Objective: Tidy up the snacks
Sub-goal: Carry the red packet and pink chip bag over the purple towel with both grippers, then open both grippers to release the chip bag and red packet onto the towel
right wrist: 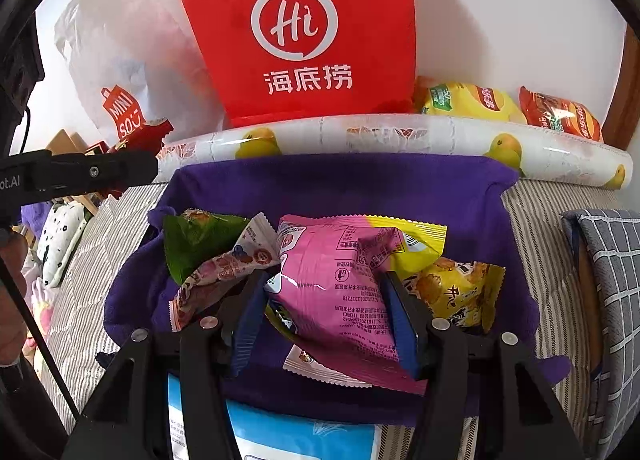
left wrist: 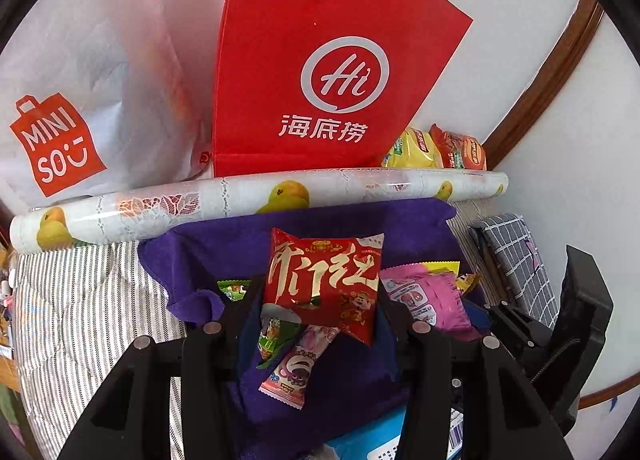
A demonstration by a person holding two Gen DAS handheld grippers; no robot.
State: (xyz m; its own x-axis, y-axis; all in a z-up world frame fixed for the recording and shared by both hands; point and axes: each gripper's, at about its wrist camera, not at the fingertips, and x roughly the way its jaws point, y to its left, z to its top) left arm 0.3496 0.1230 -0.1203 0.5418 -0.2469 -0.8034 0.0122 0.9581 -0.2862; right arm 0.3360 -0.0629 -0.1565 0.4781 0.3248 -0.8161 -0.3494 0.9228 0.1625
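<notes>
My left gripper [left wrist: 320,300] is shut on a red snack packet [left wrist: 324,280] with gold characters and holds it above the purple cloth [left wrist: 224,244]. Under it lie a pink bear packet [left wrist: 290,368] and a green one [left wrist: 272,336]. In the right wrist view my right gripper [right wrist: 326,316] is shut on a pink and yellow packet [right wrist: 332,280], with a blue pad [right wrist: 402,324] on each side. A green packet [right wrist: 196,240], a pink printed packet [right wrist: 224,268] and a yellow packet [right wrist: 456,292] lie around it on the cloth [right wrist: 340,184]. The left gripper's finger [right wrist: 120,170] with the red packet [right wrist: 148,134] shows at the left.
A red paper bag [right wrist: 300,40] and a white Miniso bag [right wrist: 120,60] stand against the wall behind a rolled fruit-print sheet [right wrist: 400,136]. Yellow [right wrist: 468,100] and orange [right wrist: 560,112] chip bags lie at the back right. A checked cushion [right wrist: 608,260] is right, a blue-white box [right wrist: 300,436] near.
</notes>
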